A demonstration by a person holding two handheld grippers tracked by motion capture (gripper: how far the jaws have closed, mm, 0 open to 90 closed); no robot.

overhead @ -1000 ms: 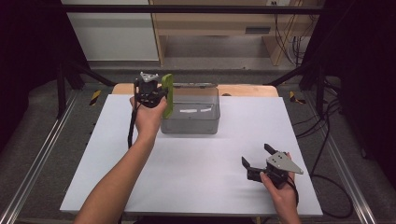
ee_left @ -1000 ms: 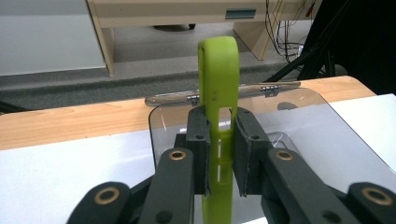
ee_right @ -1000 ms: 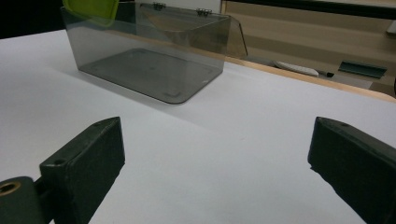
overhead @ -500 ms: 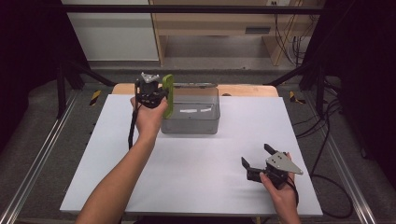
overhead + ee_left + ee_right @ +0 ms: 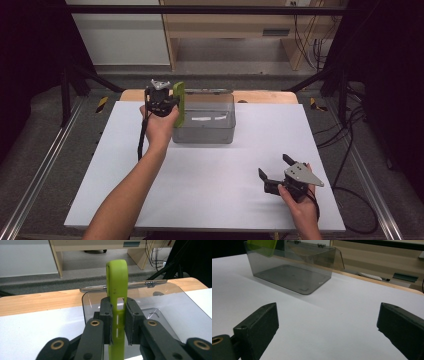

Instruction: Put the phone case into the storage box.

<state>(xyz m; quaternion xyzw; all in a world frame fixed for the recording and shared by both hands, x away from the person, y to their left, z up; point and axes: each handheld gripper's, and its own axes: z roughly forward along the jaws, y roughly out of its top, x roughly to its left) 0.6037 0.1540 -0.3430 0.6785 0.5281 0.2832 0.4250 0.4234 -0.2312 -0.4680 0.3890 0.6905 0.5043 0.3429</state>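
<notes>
While the left tongs (image 5: 117, 322) pinch the green tool (image 5: 117, 290) upright above the clear box (image 5: 205, 120), placing it inside remains; the right tongs (image 5: 277, 167) rest spread on the desk (image 5: 210, 200).

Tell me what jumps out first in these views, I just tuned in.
The bright lime-green slotted plastic piece stands upright, clamped in the left gripper at the left edge of the clear smoky plastic box at the back of the white table. The box's hinged lid is open and the box looks empty. The right gripper rests near the front right of the table, jaws wide apart around nothing.
</notes>
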